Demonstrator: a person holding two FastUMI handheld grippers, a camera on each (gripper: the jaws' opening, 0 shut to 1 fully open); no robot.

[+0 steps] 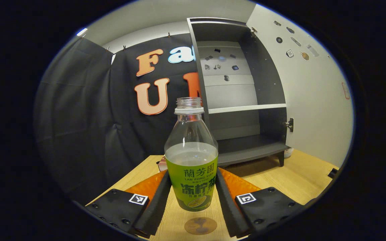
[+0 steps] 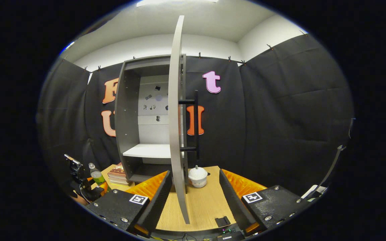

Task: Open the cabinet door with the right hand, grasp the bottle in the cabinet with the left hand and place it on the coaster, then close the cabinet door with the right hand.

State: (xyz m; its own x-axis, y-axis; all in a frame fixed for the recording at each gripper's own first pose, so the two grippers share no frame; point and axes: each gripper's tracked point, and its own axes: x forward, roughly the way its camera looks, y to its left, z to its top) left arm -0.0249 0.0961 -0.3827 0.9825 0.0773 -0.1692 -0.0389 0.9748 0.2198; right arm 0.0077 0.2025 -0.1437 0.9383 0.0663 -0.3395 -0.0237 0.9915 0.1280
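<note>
In the left gripper view, the left gripper (image 1: 193,197) is clamped on an uncapped clear bottle (image 1: 191,157) with a green label, both fingers pressing its lower body. The bottle stands upright, partly filled with pale liquid, held just above a round coaster (image 1: 200,225) on the wooden table (image 1: 290,174). Behind it the grey cabinet (image 1: 246,100) stands open, its white shelf (image 1: 246,108) bare, and the door (image 1: 313,83) is swung out to the right.

In the right gripper view, the right gripper (image 2: 193,201) has its fingers spread, with the door's edge (image 2: 176,117) between them; whether either finger touches it is hard to tell. The door's black handle (image 2: 195,124) faces right. A small white lidded pot (image 2: 197,176) sits beside the cabinet, stacked books (image 2: 116,174) to its left. At far left, the left gripper (image 2: 82,182) holds the bottle (image 2: 95,174).
</note>
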